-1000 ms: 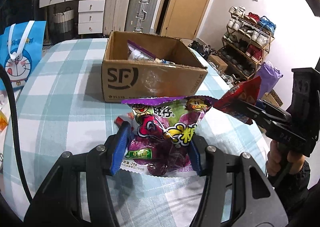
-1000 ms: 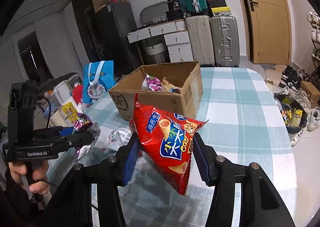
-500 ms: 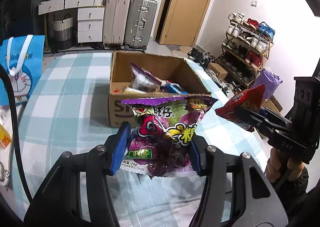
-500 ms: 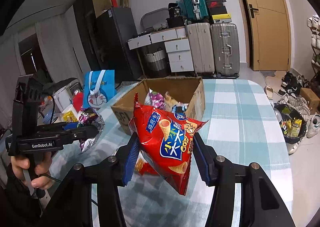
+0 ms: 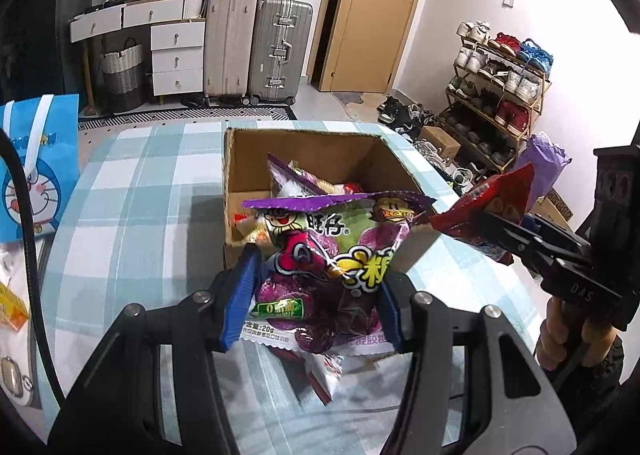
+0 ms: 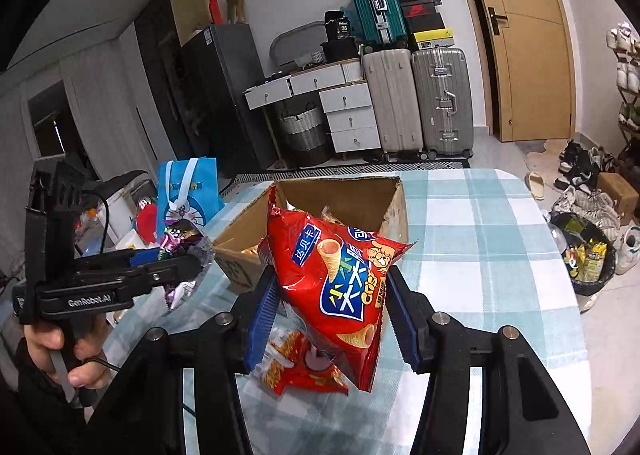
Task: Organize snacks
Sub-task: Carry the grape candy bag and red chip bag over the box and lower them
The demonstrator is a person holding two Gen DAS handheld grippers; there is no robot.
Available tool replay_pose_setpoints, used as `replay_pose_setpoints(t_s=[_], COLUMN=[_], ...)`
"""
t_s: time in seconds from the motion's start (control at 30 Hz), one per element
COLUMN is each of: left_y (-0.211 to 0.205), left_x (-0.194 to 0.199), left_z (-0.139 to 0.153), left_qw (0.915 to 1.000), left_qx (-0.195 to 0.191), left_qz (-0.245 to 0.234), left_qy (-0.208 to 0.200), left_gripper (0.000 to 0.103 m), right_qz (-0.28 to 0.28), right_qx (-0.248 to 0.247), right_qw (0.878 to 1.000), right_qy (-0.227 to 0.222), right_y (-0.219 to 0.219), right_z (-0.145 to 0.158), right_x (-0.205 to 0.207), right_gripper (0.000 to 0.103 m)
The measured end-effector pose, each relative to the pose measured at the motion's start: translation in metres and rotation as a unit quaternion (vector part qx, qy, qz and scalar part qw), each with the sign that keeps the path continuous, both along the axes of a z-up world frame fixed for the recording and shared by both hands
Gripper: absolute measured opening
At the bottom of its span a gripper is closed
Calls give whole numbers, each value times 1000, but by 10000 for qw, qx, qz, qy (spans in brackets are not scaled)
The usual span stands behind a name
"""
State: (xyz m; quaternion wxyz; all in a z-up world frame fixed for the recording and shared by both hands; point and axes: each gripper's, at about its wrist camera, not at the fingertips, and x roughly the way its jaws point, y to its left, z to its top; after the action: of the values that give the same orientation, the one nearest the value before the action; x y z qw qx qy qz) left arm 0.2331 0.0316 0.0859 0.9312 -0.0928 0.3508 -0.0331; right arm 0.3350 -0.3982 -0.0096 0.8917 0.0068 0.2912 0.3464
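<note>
My left gripper (image 5: 312, 307) is shut on a purple and green candy bag (image 5: 332, 251) and holds it in the air just in front of the open cardboard box (image 5: 240, 159). The box holds several snack packets (image 5: 296, 183). My right gripper (image 6: 332, 315) is shut on a red chip bag (image 6: 340, 283), raised near the box's front corner (image 6: 236, 259). The right gripper with its red bag also shows at the right of the left wrist view (image 5: 492, 207). The left gripper with its purple bag shows at the left of the right wrist view (image 6: 180, 251).
A checked tablecloth (image 5: 132, 191) covers the table. A small red snack packet (image 6: 304, 371) lies on it under the chip bag, and another packet (image 5: 324, 371) lies under the candy bag. A blue Doraemon bag (image 5: 36, 167) stands at the table's left edge. Suitcases and drawers stand behind.
Both grippers have risen and moved toward the box with their bags. The box's inside now shows more from above.
</note>
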Motion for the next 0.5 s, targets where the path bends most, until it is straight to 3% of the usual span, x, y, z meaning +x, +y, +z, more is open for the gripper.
replay_pose_setpoints(t_s=[0.5], left_y=[25], left_x=[57], left_z=[-1], left_qw=[9997], left_qx=[100], left_qz=[206], left_qy=[74], left_gripper=[51], right_qz=[-120], right_qx=[-113], right_qw=[9999], right_qy=[35], right_y=[31], right_z=[2], right_x=[52], right_gripper=[53])
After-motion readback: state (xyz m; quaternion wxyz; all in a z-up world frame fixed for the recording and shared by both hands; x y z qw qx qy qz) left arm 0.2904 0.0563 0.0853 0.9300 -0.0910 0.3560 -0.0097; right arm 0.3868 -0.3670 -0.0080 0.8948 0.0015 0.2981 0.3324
